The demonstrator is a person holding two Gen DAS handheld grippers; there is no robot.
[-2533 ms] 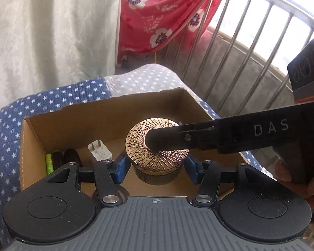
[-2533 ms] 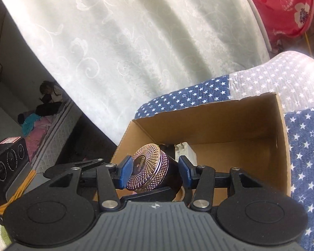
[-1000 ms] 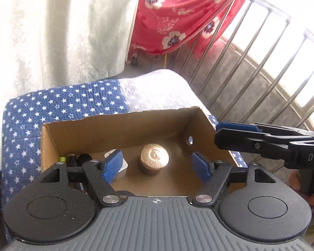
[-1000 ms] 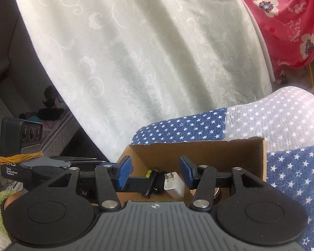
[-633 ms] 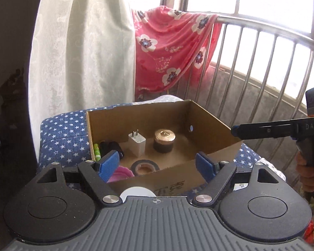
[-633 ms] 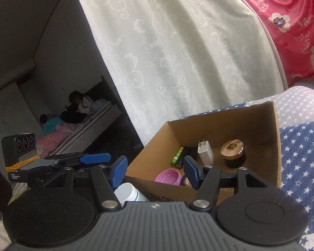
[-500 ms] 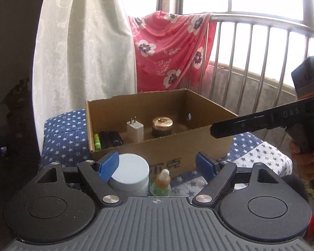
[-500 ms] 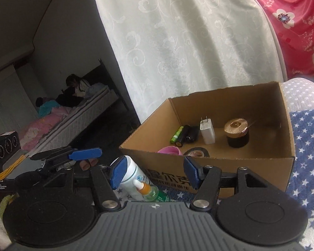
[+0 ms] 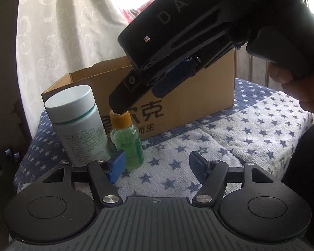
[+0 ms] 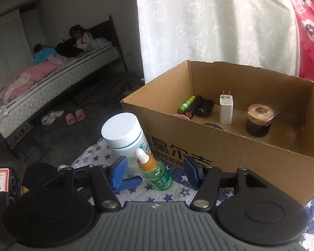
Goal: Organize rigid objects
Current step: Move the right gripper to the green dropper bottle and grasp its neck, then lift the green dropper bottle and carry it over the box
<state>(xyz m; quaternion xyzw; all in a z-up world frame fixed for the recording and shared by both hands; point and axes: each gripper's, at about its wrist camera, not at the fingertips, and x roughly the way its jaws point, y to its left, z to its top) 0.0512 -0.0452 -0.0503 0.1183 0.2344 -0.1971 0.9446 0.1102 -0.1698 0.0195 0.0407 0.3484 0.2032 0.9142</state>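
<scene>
The cardboard box (image 10: 230,146) holds several items; the white jar (image 10: 124,138) and green dropper bottle (image 10: 155,170) remain outside, with the right tongs (image 10: 155,170) released around the bottle and the left tongs (image 9: 157,165) closing, empty.

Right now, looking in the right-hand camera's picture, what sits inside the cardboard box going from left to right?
Green battery → black battery → small black case → white plug adapter → dark jar with gold lid. Something pink and a dark roll peek over the box's near wall, too hidden to place.
</scene>
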